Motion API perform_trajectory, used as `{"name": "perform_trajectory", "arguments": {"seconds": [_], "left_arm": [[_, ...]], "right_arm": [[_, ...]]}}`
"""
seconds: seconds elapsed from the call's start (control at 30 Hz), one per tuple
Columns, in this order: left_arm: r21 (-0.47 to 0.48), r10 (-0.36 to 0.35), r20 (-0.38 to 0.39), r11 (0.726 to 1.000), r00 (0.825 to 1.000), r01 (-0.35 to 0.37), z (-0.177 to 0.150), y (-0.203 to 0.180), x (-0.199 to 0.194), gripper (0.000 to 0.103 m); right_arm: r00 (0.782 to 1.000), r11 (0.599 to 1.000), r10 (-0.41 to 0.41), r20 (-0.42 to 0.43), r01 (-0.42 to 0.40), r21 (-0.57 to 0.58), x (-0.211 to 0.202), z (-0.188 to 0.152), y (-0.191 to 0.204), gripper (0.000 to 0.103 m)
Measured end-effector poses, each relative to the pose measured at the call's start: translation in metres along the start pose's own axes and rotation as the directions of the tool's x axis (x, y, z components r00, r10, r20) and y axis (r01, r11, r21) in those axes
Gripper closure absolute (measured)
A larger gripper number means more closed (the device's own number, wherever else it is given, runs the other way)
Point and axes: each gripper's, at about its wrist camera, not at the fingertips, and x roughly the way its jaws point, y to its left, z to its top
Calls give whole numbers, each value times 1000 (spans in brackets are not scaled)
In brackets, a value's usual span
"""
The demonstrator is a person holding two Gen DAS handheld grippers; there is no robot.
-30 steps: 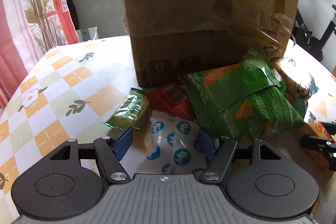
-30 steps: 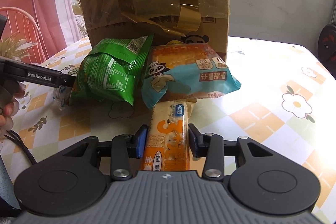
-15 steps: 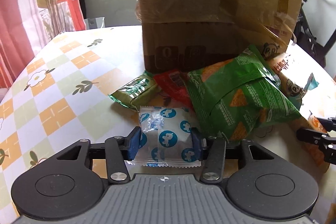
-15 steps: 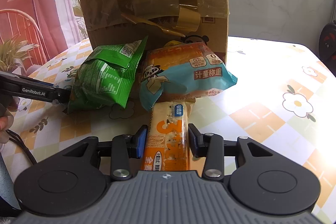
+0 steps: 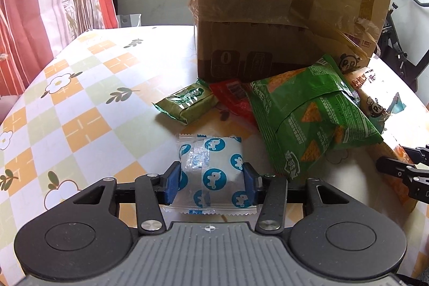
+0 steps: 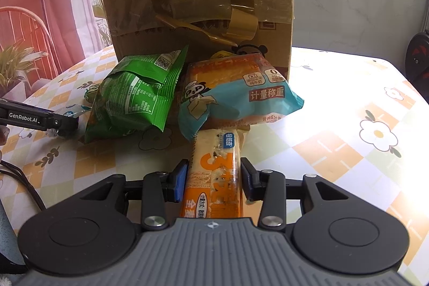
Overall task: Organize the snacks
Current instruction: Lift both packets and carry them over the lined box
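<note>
- The white packet with blue elephants sits between the blue pads of the left gripper, low over the desk and just in front of the snack heap.
- The left gripper pinches that packet from both sides; the wrapper bulges against the pads, so this reads as a firm hold.
- The orange cracker bar lies lengthwise between the fingers of the right gripper, its far end tucked under the blue-and-orange panda bag.
- The right gripper is narrowed about the bar, with the pads at or very near its sides; I judge it a grip, though a thin gap shows on one side.
- Most sorting looks undone: the green chip bag, the red packet and the small green packet lie jumbled against the cardboard box.
- No sorted group is visible anywhere on the desk, so I judge the task to be at an early stage, with two items picked and the rest waiting.
</note>
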Motion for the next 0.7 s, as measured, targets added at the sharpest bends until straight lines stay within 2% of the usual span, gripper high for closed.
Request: {"name": "perform_trajectory", "arguments": {"seconds": [0.23,0.57,0.7], "left_arm": [[59,27,-19,998,999,-26,6,-9,12,50],[28,13,-33,1000,999,-12,15,-5,20,47],[26,12,-47,1000,999,-11,15,-4,25,43]], "right_arm": [[1000,1000,7,2,-7,0,1,0,-2,60],[1000,1000,7,3,-7,1,1,-1,-2,60],[1000,1000,7,3,-7,1,0,-1,-2,60]]}}
